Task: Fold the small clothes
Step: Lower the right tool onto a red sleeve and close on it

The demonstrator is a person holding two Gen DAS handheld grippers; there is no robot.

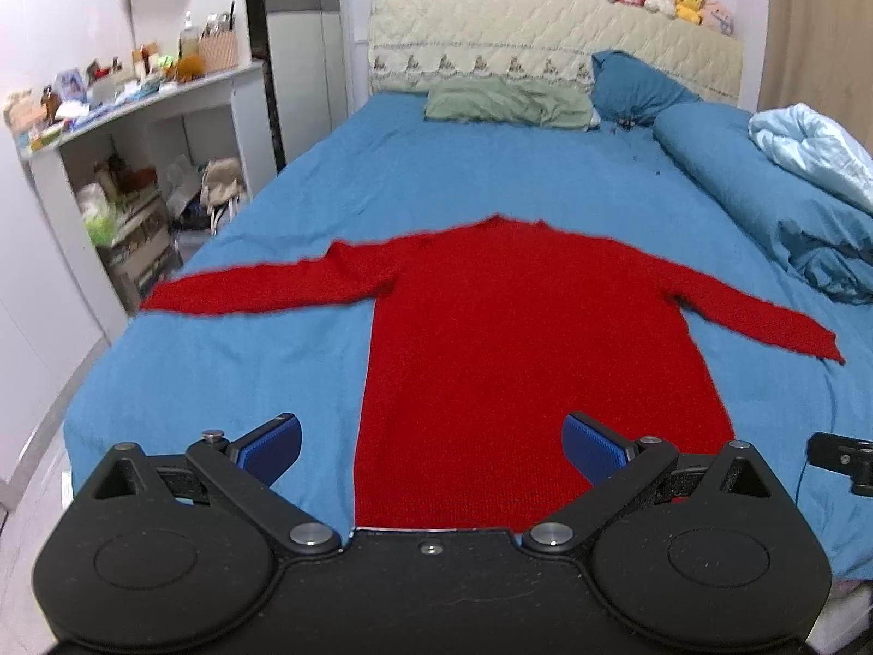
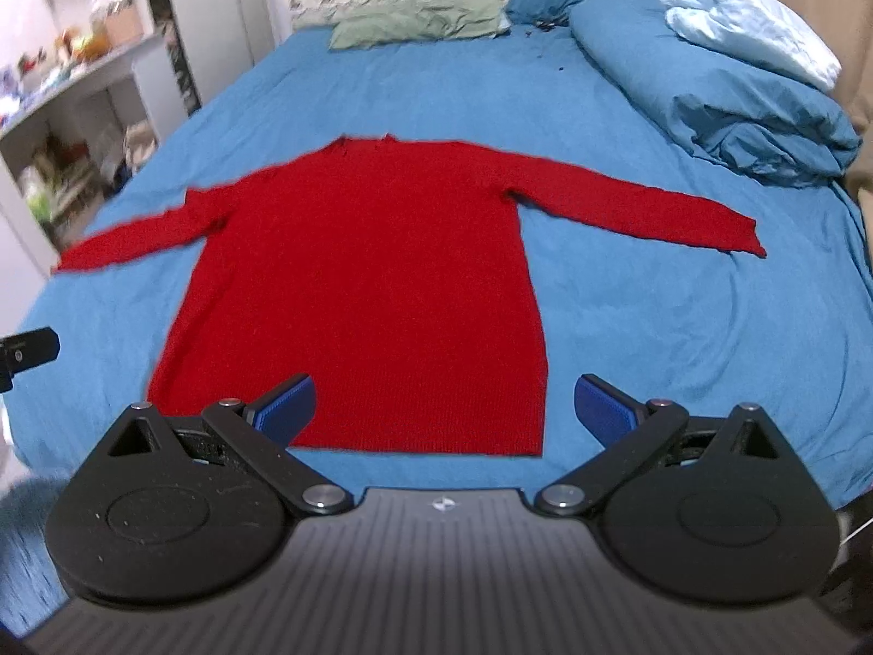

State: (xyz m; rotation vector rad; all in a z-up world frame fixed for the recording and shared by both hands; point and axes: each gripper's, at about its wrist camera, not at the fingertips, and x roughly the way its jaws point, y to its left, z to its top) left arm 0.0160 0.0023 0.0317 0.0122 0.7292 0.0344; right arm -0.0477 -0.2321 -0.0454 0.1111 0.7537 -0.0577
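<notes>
A red long-sleeved knit sweater (image 1: 524, 338) lies flat on the blue bed sheet (image 1: 229, 376), sleeves spread to both sides, collar toward the headboard, hem nearest me. It also shows in the right wrist view (image 2: 371, 284). My left gripper (image 1: 431, 447) is open and empty, hovering above the hem's left part. My right gripper (image 2: 444, 406) is open and empty, above the hem's right part. The right gripper's edge (image 1: 843, 458) shows at the right of the left wrist view; the left gripper's edge (image 2: 24, 357) shows at the left of the right wrist view.
A rolled blue duvet (image 2: 725, 93) with a pale blue blanket (image 2: 758, 27) lies along the bed's right side. A green pillow (image 1: 507, 101) and a blue pillow (image 1: 635, 84) sit by the quilted headboard (image 1: 545, 38). A cluttered white shelf unit (image 1: 125, 164) stands left of the bed.
</notes>
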